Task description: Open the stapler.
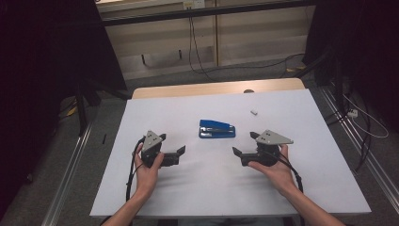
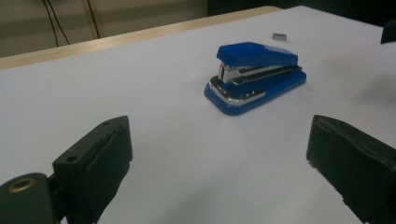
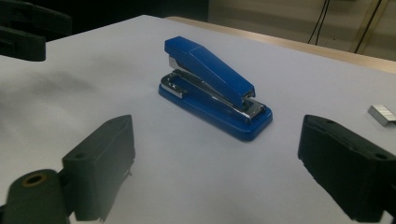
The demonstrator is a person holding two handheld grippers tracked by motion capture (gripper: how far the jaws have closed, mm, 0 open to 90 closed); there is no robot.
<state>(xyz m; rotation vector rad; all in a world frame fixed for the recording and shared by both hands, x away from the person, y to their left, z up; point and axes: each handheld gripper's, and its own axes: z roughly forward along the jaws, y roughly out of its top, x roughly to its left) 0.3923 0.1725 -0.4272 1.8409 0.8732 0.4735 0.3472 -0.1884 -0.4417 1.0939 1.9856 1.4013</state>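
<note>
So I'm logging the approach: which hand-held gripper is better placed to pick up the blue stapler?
Roughly even, slight edge to the right hand-held gripper. Both sit open and empty, flanking the stapler. The right gripper view frames it more centrally between the jaws than the left hand-held gripper does.

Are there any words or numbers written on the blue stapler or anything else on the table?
No readable text: nothing in these pictures can be read as a word, number or brand.
Blue stapler: its top and base are plain, with no label that shows.
Strip of staples: bare metal, no marking.
White table: blank.
Left gripper and right gripper: black jaws and grey plates, no lettering to make out.
</note>
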